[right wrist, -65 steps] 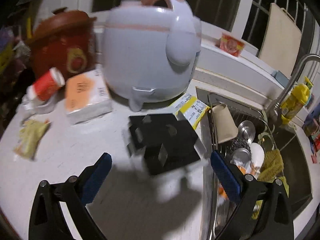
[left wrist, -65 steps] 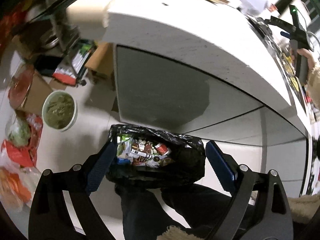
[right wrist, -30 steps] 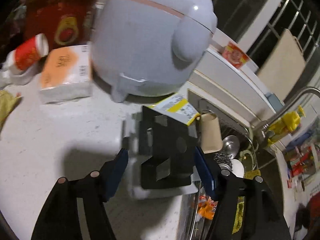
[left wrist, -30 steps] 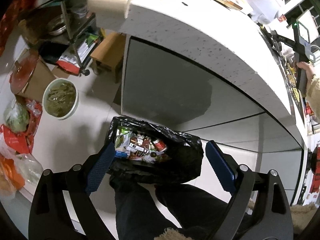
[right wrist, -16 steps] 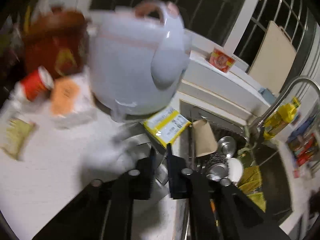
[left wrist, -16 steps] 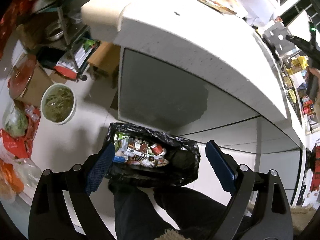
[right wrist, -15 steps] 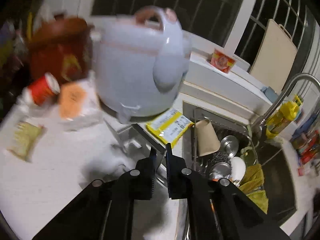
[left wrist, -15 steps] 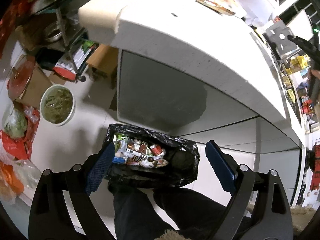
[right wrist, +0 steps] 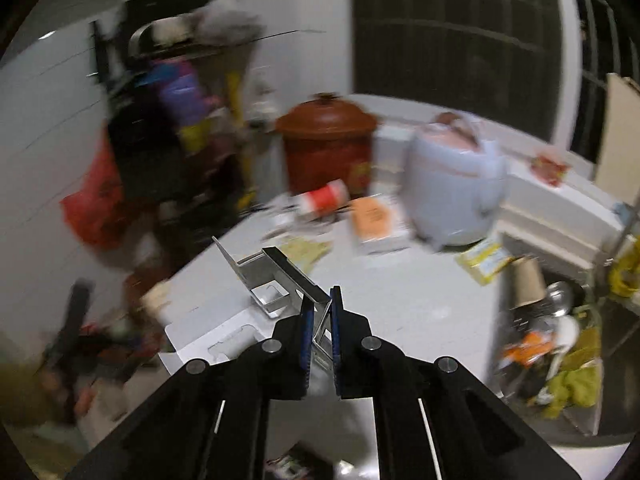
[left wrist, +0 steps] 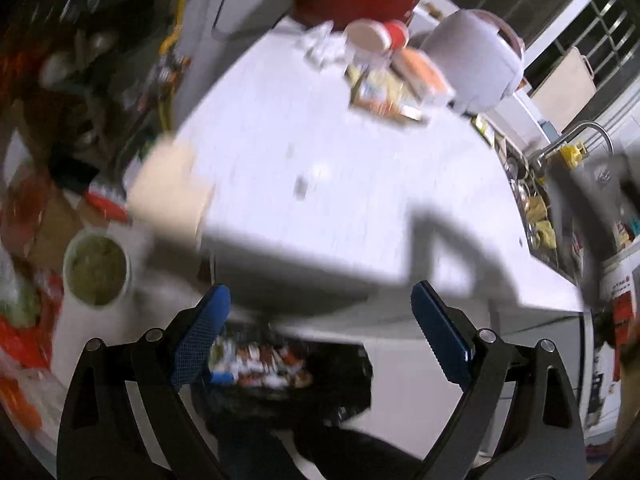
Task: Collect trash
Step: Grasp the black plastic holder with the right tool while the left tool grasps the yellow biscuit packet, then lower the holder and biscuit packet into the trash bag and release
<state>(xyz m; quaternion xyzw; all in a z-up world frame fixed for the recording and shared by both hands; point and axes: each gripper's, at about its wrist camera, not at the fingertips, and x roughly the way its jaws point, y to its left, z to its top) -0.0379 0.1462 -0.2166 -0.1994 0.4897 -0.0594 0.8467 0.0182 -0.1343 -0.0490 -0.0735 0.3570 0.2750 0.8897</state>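
My right gripper [right wrist: 320, 304] is shut on a flat grey and white cardboard package [right wrist: 256, 296] and holds it lifted above the white counter [right wrist: 420, 304]. My left gripper [left wrist: 316, 320] is open and empty, over the counter's front edge. Below it a black trash bag [left wrist: 320, 376] full of wrappers stands on the floor. More trash lies at the counter's back: a red and white cup [right wrist: 324, 200], an orange packet [right wrist: 374, 216], a green wrapper [right wrist: 304, 250] and a yellow packet [right wrist: 486, 260]. The wrappers [left wrist: 384, 92] also show in the left wrist view.
A white rice cooker [right wrist: 456, 196] and a brown clay pot [right wrist: 326, 144] stand at the counter's back. A sink [right wrist: 560, 320] full of dishes lies to the right. A bowl of green scraps [left wrist: 96, 266] and bags sit on the floor at left.
My right gripper closed on the package and lifted it back from the rice cooker. My left gripper tilted up from the trash bag toward the counter top.
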